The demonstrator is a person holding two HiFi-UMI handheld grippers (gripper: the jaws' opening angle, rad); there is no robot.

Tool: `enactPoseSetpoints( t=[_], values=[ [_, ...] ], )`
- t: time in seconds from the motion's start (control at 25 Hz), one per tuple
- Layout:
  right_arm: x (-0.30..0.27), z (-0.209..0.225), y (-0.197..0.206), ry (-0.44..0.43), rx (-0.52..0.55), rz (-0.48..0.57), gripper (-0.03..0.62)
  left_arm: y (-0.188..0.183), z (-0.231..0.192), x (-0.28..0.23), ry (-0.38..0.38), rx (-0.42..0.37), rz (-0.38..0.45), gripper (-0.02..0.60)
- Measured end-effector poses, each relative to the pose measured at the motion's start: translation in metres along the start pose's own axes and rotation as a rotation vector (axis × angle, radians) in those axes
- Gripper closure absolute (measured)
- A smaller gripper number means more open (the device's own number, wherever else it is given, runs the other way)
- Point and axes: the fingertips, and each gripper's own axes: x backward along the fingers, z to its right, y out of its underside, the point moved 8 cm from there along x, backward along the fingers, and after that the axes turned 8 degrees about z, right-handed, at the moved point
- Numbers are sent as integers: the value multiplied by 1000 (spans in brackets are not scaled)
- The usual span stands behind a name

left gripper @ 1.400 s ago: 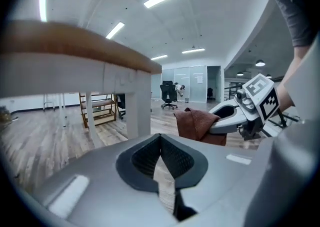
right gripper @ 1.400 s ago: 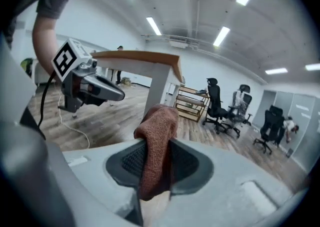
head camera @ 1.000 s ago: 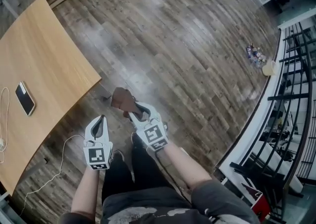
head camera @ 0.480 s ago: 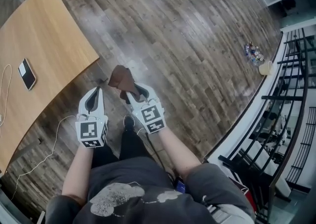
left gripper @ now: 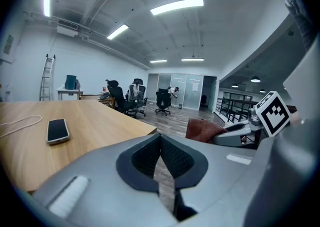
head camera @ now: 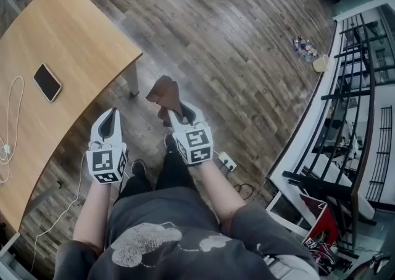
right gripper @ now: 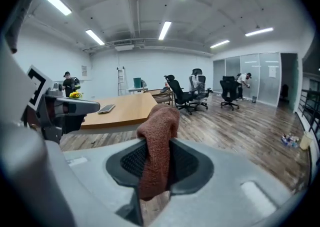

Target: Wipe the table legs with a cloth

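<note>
The table (head camera: pixel 62 57) is the reference; one table leg (head camera: pixel 131 81) shows under its near corner. My left claw (head camera: pixel 112 115) hovers near that corner, jaws together, empty. Right of the table leg, the cloth (head camera: pixel 165 92) sits pinched in my right claw (head camera: pixel 183 114). It looks soft, light and limp, so I judge that a grip on bunched folds holds best.

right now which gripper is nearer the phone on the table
Left. The left gripper lies between the phone and the right gripper, which is farther off.
</note>
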Motion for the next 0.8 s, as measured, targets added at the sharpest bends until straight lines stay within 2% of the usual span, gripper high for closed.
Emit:
enactPoseSetpoints(
  t=[0.2, 0.36, 0.64, 0.8],
  values=[
    [22, -27, -10, 94, -5, 11, 497, -10, -24, 29, 54, -17, 11, 561],
    [44, -26, -11, 168, -73, 23, 497, -9, -32, 41, 63, -22, 4, 561],
    [77, -22, 7, 184, -78, 11, 497, 8, -7, 67, 71, -11, -26, 561],
    [95, -24, 18, 164, -35, 10, 497, 17, 14, 82, 82, -43, -25, 561]
  ],
)
